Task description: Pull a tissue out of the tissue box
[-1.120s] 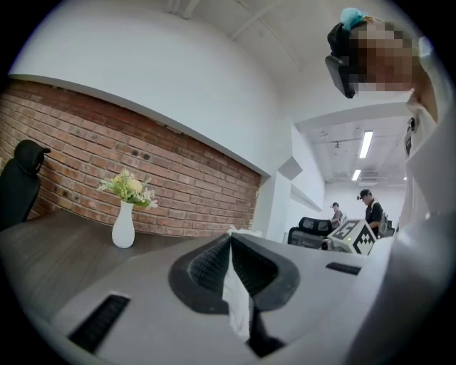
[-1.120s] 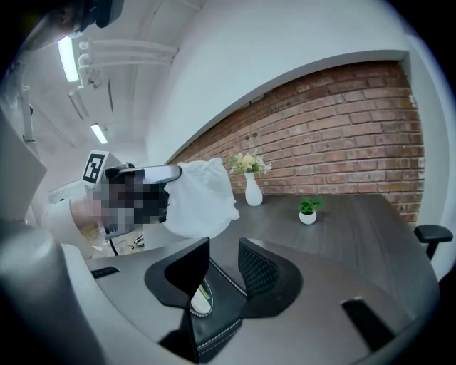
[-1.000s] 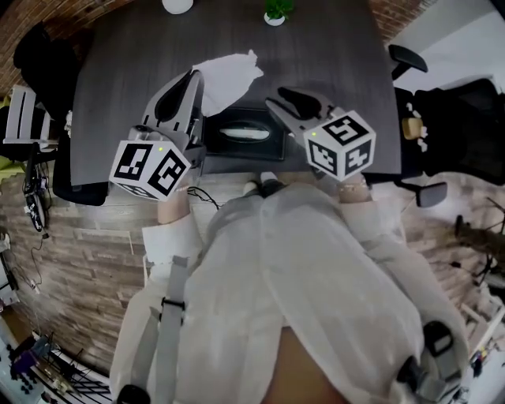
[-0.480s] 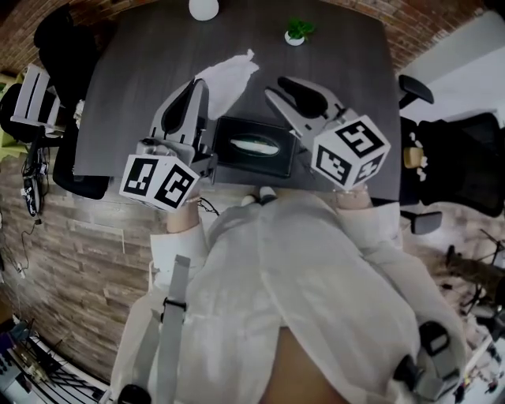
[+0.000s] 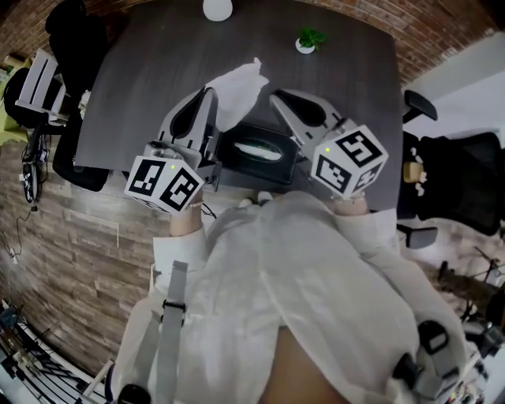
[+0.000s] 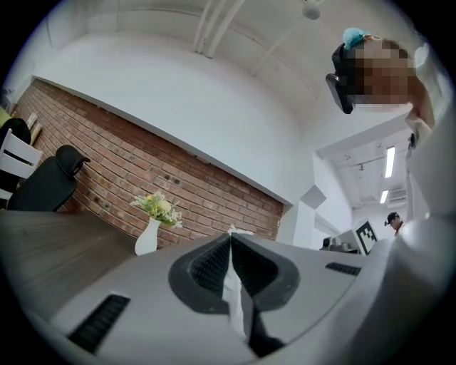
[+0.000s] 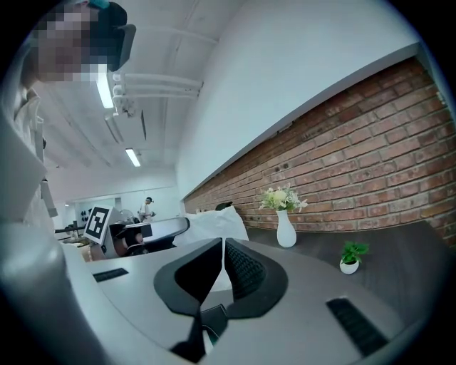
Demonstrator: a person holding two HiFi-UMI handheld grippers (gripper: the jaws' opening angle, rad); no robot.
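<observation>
A dark tissue box (image 5: 256,150) with a white tissue in its slot sits at the near edge of the grey table (image 5: 142,79). My left gripper (image 5: 211,95) (image 6: 230,235) is shut on a pulled-out white tissue (image 5: 237,85) (image 6: 232,292), which hangs in the air above and behind the box's left end. My right gripper (image 5: 276,101) (image 7: 222,242) hovers over the box's right end. Its jaws have just been closing and now stand together with nothing seen gripped. Beyond them the tissue (image 7: 214,222) shows.
A white vase (image 5: 218,8) (image 7: 286,228) and a small potted plant (image 5: 309,39) (image 7: 349,260) stand at the table's far side. Office chairs (image 5: 63,31) flank the table on the left, another chair (image 5: 458,173) on the right. A brick wall lies behind.
My right gripper's jaws have gone from wide apart to together, and it has lifted a little from the box. The left gripper still holds the tissue up in much the same place.
</observation>
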